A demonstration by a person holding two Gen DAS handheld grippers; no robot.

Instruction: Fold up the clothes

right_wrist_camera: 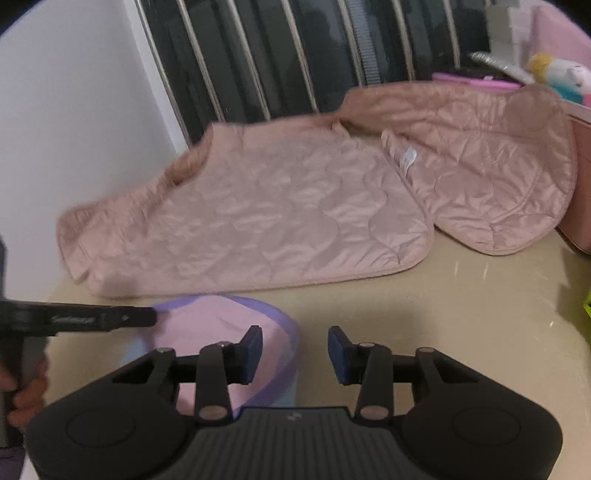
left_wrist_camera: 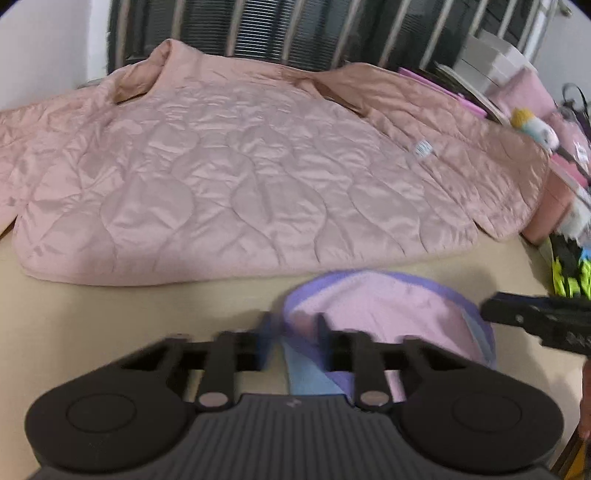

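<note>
A pink quilted jacket (left_wrist_camera: 240,177) lies spread flat across the back of the beige table (left_wrist_camera: 110,314), with one part folded out to the right (right_wrist_camera: 498,166). In front of it sits a small pink garment with a purple and blue edge (left_wrist_camera: 388,317). My left gripper (left_wrist_camera: 295,339) is open, blurred, and the garment's purple left edge lies between its fingers. My right gripper (right_wrist_camera: 295,352) is open over the garment's right edge (right_wrist_camera: 207,325), its left finger above the fabric and its right finger above bare table. Each gripper shows in the other's view: right (left_wrist_camera: 495,313), left (right_wrist_camera: 147,317).
Window bars (left_wrist_camera: 314,33) run behind the table and a white wall (right_wrist_camera: 74,129) stands at the left. A pink box (left_wrist_camera: 550,210), a plush toy (left_wrist_camera: 535,129) and neon yellow items (left_wrist_camera: 569,277) crowd the right edge. A hand (right_wrist_camera: 29,398) holds the left gripper.
</note>
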